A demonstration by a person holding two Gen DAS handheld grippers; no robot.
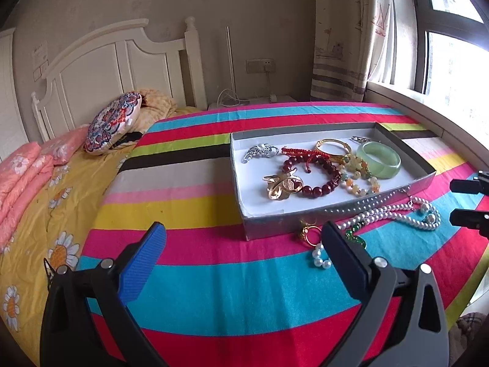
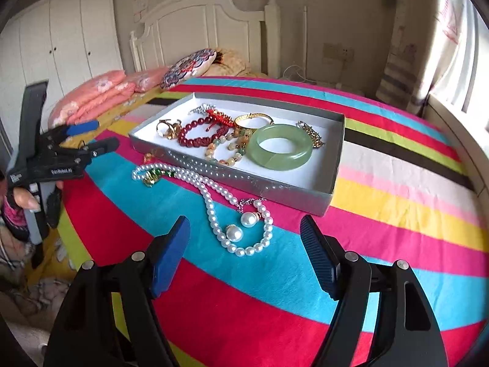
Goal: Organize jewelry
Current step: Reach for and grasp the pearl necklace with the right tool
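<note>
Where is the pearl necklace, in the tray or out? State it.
Out. The pearl necklace lies spread on the striped cloth in front of the tray, outside its wall.

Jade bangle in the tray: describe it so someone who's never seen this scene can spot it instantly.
On the striped cloth sits a shallow grey tray with a white floor, full of jewelry. At the end of the tray nearer the window lies the jade bangle, flat. It is the only solid, smooth, pale green ring there; its neighbours are beaded strands or gold metal.
</note>
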